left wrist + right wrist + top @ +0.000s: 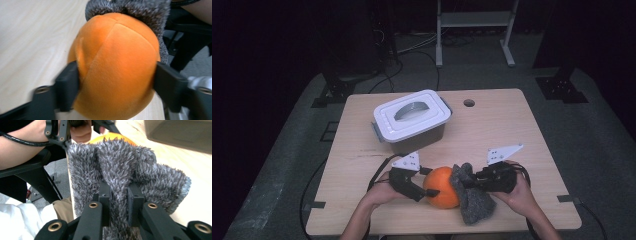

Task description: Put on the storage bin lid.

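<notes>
At the left of the high view my left gripper [430,191] sits low of centre, jaws either side of the ball [443,187]. In the left gripper view the pads look pressed into the orange plush [115,67] at both flanks, so I call that a clamp, though the left jaw is blurred and I would not swear to how firm it is. The ball rests near the front edge of the table [512,125], below the lidded box [412,122].

Moving right, the cloth [473,196] is draped against the ball's right side. My right gripper [466,183] has its jaws drawn together on a fold of it; the right gripper view shows the grey pile [120,172] pinched between the pads.

To wipe well, I judge the ball must stay pinned while the cloth is drawn over its top, keeping the fold tight so it does not slip out.

The ball is a soft plush sphere, bright orange, with stitched seams between its panels. The cloth is shaggy, grey, thick.
</notes>
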A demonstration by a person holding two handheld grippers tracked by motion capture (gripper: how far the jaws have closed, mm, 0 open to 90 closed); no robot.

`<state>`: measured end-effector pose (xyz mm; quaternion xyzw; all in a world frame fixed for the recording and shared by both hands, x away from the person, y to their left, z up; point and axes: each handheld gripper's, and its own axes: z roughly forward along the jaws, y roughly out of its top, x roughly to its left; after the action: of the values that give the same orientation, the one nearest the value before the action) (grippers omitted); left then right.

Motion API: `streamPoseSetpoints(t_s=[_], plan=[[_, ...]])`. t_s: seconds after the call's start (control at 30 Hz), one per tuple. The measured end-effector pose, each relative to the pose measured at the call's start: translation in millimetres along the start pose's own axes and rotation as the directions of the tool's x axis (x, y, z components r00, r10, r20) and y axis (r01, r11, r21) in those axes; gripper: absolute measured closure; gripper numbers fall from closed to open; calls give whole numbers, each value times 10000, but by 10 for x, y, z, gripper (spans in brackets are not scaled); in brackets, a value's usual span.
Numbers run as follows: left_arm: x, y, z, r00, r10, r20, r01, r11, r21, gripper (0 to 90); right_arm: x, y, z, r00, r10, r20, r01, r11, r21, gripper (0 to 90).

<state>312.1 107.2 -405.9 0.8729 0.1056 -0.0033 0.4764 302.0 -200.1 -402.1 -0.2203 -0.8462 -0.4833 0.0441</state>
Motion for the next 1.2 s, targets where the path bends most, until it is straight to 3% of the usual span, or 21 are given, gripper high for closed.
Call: streamPoseSetpoints(t_s=[0.17, 0.23, 0.37, 0.47, 0.6, 0.73, 0.93, 1.0, 1.1, 1.2], plan=[[-28, 54, -94, 9997, 182, -184, -179, 9997, 161, 372, -16, -14, -33, 9999, -5, 172, 1, 9998, 207, 767], [-83, 104, -107, 9973, 515, -515, -490, 9976, 496, 378, 8, 22, -51, 9995, -137, 277, 133, 9998, 115, 767], [-202, 195, -35, 9901, 1162, -783, -1084, 9893, 975, 377, 132, 161, -87, 9986, -469, 241, 480, 9977, -473, 767], [-254, 197, 52, 9877, 1399, -698, -1336, 9871, 886, 344, 217, 230, -89, 9968, -726, 321, 744, 9953, -612, 765], [-202, 155, 82, 9932, 1056, -481, -1026, 9929, 608, 187, 168, 165, -45, 9980, -587, 220, 594, 9977, -326, 766], [-140, 104, 88, 9968, 751, -275, -739, 9964, 416, 149, 112, 96, -31, 9993, -383, 31, 384, 9991, -169, 766], [-162, 124, 2, 9927, 998, -683, -987, 9949, 192, 352, 8, 29, -57, 9999, -56, 98, 54, 9997, 224, 766], [-182, 159, -30, 9907, 1109, -786, -1097, 9938, 203, 367, 19, 43, -113, 9998, -31, 172, 30, 10000, 39, 766], [-220, 180, 4, 9857, 1431, -889, -1380, 9886, 609, 370, 93, 119, -172, 9992, -265, 305, 279, 9985, -470, 766], [-247, 191, 71, 9861, 1443, -821, -1408, 9889, 466, 351, 163, 213, -160, 9985, -486, 251, 505, 9957, -782, 765]])
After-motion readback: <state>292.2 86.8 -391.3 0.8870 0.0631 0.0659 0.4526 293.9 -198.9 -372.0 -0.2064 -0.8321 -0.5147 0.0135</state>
